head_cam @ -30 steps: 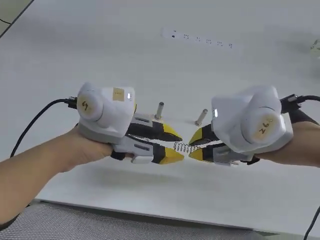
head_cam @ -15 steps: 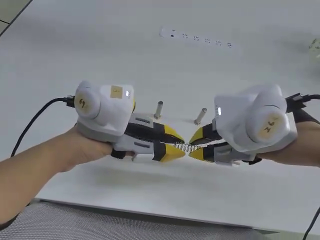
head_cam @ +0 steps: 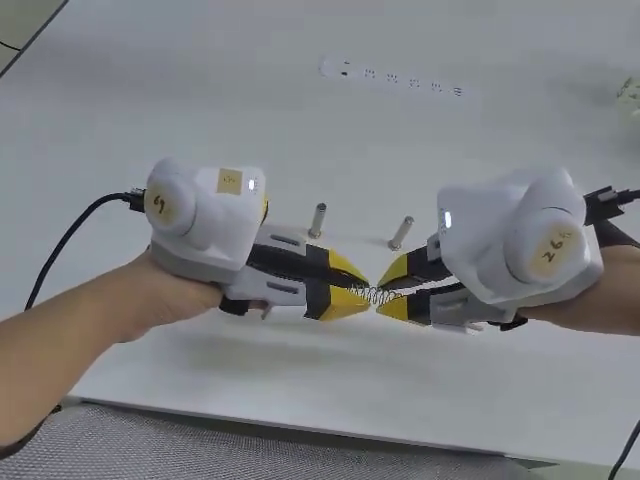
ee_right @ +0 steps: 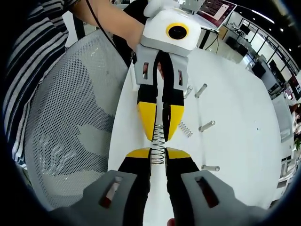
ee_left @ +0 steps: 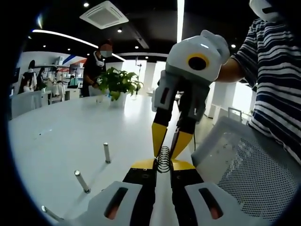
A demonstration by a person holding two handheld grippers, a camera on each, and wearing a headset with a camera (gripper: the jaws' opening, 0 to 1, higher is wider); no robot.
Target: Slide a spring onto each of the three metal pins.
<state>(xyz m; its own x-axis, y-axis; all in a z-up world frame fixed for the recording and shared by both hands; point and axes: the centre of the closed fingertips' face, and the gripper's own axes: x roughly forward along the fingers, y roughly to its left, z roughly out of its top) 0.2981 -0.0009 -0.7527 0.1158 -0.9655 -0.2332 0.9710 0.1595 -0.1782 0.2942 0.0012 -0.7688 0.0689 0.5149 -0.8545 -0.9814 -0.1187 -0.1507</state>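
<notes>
One spring | left gripper and right gripper fingers each clamp an end | three pins upright

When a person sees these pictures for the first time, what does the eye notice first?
The left hand-held gripper and the right hand-held gripper, white with yellow tips, meet nose to nose at the centre of the head view, each pinching one end of a small spring. Behind them, metal pins stand on the white bench.
</notes>
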